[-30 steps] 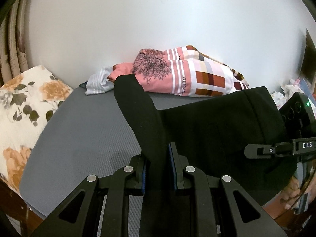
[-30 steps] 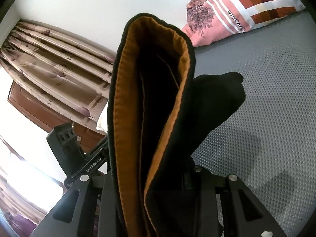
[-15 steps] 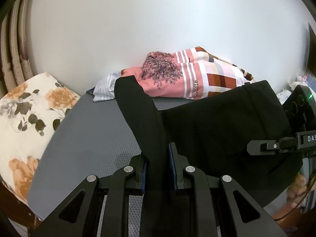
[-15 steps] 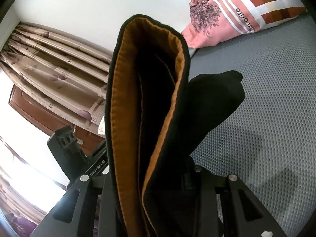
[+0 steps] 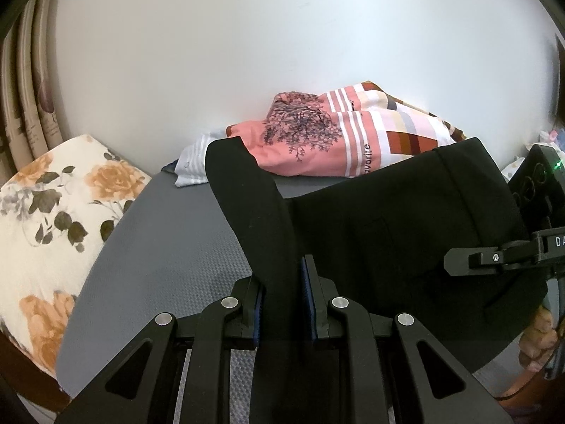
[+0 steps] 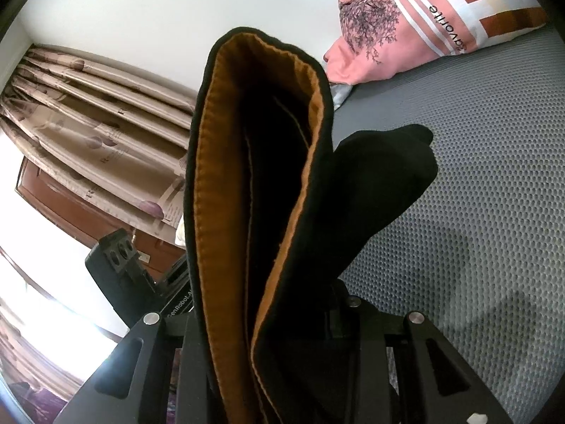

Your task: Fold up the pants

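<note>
1. Pants (image 5: 388,233), black, held up off the grey mat (image 5: 169,247) between both grippers; the cloth spans from one gripper to the other, above the mat's near edge.
2. Left gripper (image 5: 280,300): jaws closed down on a narrow black strip of the pants, blue pads (image 5: 306,293) pressing the cloth from both sides. The strip rises from the jaws and ends in a rounded tip.
3. Right gripper (image 6: 268,318): fingertips hidden behind the cloth, the gap can't be read directly, but the waistband stands straight up out of the jaws, so it has hold of the pants. Orange lining (image 6: 212,162) shows inside the open waistband; a black fold (image 6: 381,183) hangs off to the right, over the mat.
4. From the left wrist view the right gripper (image 5: 469,258) sits at the pants' right side, finger lying against the cloth.
5. Floral pillow (image 5: 53,219) at the mat's left edge.
6. Pink striped bedding (image 5: 335,141) bunched at the mat's far edge, against the white wall (image 5: 282,35); a small pale striped cloth (image 5: 192,168) just left of it.
7. Curtain (image 6: 99,134), beige, far left, with a brown door (image 6: 70,205) beside it.
</note>
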Action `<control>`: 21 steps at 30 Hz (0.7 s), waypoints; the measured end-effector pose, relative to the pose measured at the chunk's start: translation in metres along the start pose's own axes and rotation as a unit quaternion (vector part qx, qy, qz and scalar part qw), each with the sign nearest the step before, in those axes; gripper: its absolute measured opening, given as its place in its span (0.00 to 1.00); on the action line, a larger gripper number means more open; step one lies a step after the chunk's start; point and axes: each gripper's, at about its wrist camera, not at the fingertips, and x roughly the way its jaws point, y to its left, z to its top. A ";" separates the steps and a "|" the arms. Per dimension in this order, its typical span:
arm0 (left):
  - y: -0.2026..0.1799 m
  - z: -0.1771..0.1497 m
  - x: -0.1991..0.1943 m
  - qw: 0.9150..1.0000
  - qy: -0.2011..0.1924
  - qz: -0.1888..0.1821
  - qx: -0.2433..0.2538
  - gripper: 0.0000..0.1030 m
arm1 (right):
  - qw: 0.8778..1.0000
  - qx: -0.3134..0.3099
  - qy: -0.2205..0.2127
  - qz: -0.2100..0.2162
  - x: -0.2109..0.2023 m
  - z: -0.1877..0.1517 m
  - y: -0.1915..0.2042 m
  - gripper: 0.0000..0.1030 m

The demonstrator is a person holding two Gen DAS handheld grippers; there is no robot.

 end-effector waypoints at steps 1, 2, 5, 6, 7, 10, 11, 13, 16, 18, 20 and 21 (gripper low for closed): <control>0.001 0.000 0.001 1.000 0.000 0.002 0.001 0.19 | 1.000 0.000 0.000 0.000 0.000 0.000 0.001 0.28; 0.001 0.001 0.003 1.000 -0.001 0.004 0.002 0.19 | 1.000 -0.001 0.001 0.001 0.002 0.001 0.001 0.28; 0.003 0.003 0.008 1.000 -0.001 0.009 0.004 0.19 | 1.000 0.000 0.002 0.002 0.004 0.002 0.000 0.28; 0.004 0.003 0.009 1.000 -0.001 0.010 0.004 0.19 | 1.000 0.000 0.002 0.003 0.004 0.002 0.000 0.28; 0.004 0.003 0.010 1.000 -0.001 0.012 0.005 0.19 | 1.000 0.000 0.002 0.004 0.005 0.002 0.000 0.28; 0.006 0.004 0.015 1.000 -0.001 0.017 0.008 0.19 | 1.000 0.001 0.004 0.006 0.007 0.004 -0.001 0.28; 0.006 0.004 0.016 1.000 -0.001 0.018 0.009 0.19 | 1.000 0.001 0.004 0.007 0.008 0.005 -0.001 0.28; 0.008 0.005 0.019 1.000 -0.001 0.022 0.009 0.19 | 1.000 0.003 0.006 0.008 0.010 0.006 -0.002 0.28; 0.010 0.006 0.023 1.000 -0.001 0.026 0.010 0.19 | 1.000 0.004 0.007 0.010 0.013 0.007 -0.002 0.28; 0.011 0.007 0.025 1.000 -0.001 0.028 0.012 0.19 | 1.000 0.004 0.008 0.012 0.015 0.007 -0.002 0.28; 0.013 0.007 0.027 0.999 -0.001 0.031 0.012 0.19 | 1.000 0.004 0.008 0.013 0.017 0.008 -0.002 0.28; 0.014 0.007 0.028 0.999 -0.001 0.031 0.012 0.19 | 1.000 0.004 0.009 0.014 0.018 0.008 -0.002 0.28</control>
